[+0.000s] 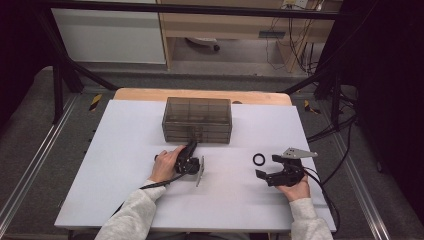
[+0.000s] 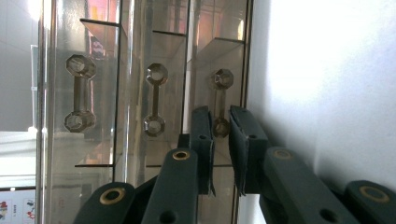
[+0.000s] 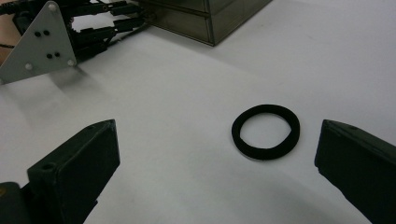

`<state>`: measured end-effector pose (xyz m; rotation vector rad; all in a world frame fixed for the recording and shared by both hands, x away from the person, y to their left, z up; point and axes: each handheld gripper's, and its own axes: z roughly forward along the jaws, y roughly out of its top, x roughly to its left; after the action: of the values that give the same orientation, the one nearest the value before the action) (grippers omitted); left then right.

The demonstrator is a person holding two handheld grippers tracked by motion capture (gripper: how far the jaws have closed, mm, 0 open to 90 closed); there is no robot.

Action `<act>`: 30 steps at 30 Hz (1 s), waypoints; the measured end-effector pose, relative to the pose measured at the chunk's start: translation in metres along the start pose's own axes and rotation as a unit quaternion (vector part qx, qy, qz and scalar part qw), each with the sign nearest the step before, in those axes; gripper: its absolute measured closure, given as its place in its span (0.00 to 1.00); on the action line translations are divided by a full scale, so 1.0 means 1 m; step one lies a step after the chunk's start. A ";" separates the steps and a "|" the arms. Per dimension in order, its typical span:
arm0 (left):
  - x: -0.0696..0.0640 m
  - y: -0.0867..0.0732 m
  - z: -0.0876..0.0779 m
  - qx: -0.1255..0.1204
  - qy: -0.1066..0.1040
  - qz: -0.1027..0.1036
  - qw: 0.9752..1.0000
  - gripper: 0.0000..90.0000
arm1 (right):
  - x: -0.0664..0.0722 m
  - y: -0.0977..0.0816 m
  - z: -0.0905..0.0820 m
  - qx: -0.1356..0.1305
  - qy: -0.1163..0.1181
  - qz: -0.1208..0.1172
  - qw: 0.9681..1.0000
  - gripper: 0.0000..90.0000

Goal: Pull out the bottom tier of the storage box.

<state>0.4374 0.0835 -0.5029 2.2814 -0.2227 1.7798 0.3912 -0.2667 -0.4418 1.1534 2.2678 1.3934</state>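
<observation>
A smoky see-through drawer cabinet [image 1: 197, 120] stands at the back middle of the white table [image 1: 125, 165]. My left gripper [image 1: 192, 145] lies on its side at the cabinet's front. In the left gripper view the cabinet [image 2: 140, 70] fills the frame, and the left gripper [image 2: 222, 135] is shut on the handle [image 2: 222, 79] of the drawer nearest the table. A black rubber ring [image 1: 259, 159] lies flat to the right. My right gripper [image 1: 266, 166] stands wide open just behind it. In the right gripper view the ring [image 3: 264, 153] lies ahead between the jaws of the right gripper [image 3: 217, 140], untouched.
Two more drawer handles [image 2: 80, 93] [image 2: 155, 100] show beside the held one. The right gripper view takes in the left gripper's grey plate [image 3: 39, 44] and the cabinet's corner [image 3: 210, 18]. Black frame bars and cables [image 1: 330, 125] run around the table.
</observation>
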 end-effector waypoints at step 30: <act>-0.003 0.002 -0.010 0.000 0.001 0.002 1.000 0.89 | 0.000 0.000 0.000 0.001 0.000 -0.001 1.000 0.00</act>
<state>0.4272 0.0847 -0.5034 2.2816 -0.2261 1.7835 0.3916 -0.2667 -0.4421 1.1511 2.2700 1.3907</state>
